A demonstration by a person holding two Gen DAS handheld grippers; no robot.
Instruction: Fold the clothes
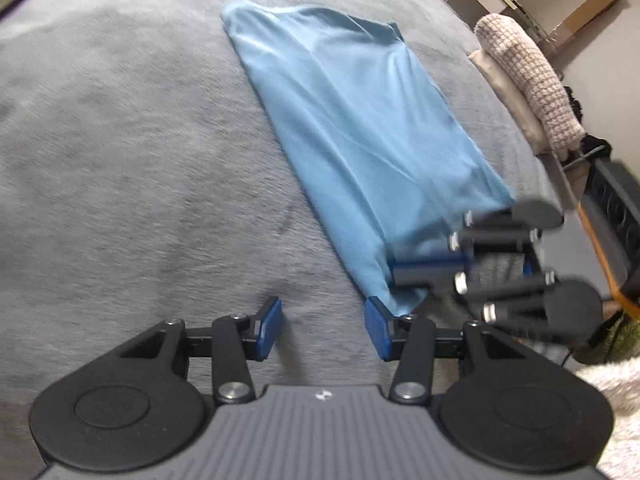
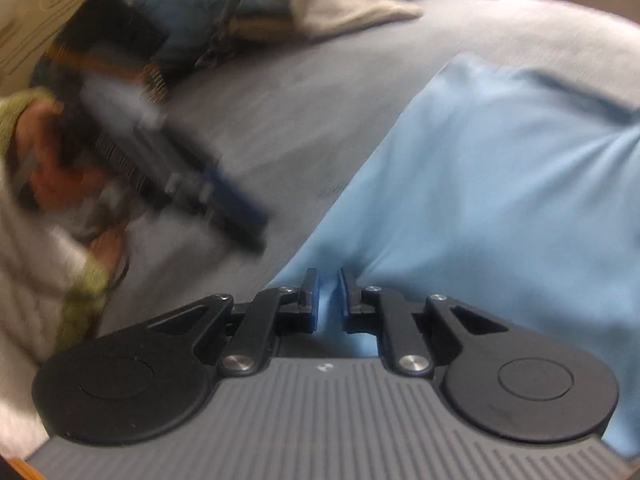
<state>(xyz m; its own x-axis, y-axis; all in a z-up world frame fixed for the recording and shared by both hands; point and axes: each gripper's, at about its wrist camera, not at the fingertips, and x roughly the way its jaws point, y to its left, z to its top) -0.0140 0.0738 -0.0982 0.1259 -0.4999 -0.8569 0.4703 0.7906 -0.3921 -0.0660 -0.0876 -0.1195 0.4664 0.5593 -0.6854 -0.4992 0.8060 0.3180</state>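
A light blue garment [image 1: 352, 128] lies folded into a long strip on the grey bed cover [image 1: 120, 140]. My left gripper [image 1: 324, 328] is open just left of the garment's near corner, its right pad touching the cloth edge, nothing between the pads. My right gripper [image 1: 424, 270] appears blurred at the right in that view, at the garment's near end. In the right wrist view my right gripper [image 2: 328, 300] is shut on a fold of the blue garment [image 2: 500, 184]. The left gripper [image 2: 236, 208] shows there as a blurred shape, held by a hand.
A knitted pink garment [image 1: 528, 80] and a cream one lie folded at the bed's right edge. Dark furniture [image 1: 616, 200] stands beyond it. A stack of folded clothes [image 2: 304, 4] lies at the far end in the right wrist view, with a person's green-cuffed sleeve [image 2: 84, 292] at left.
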